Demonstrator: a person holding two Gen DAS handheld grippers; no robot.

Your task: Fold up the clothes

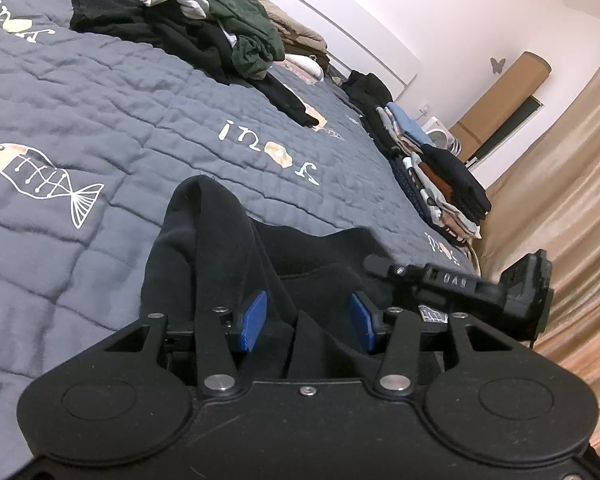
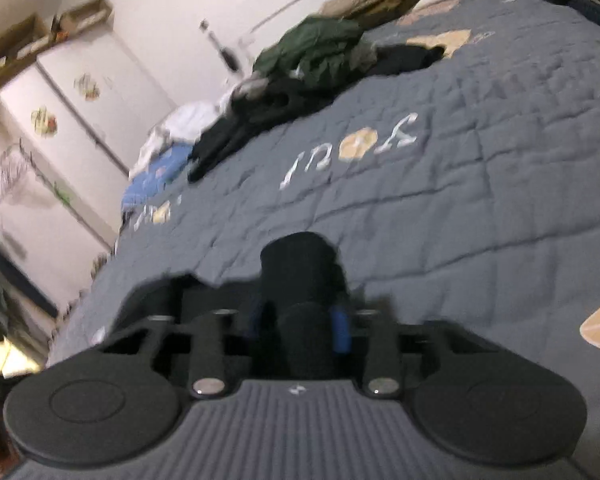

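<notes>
Left wrist view: a grey quilted bedspread [image 1: 100,92] with a white fish-skeleton print [image 1: 40,178] covers the bed. A black garment [image 1: 228,248] lies bunched on the bedspread at the near edge, and a fold of it runs between the blue pads [image 1: 253,322] of the left gripper [image 1: 307,322], whose jaws stand apart. Farther back sits an unfolded heap of black, green and white clothes [image 1: 204,28]. At the right edge of the bed rests a stack of folded clothes [image 1: 444,184]. Right wrist view, blurred: the right gripper [image 2: 300,322] has its jaws closed on a roll of the black garment above the bedspread.
</notes>
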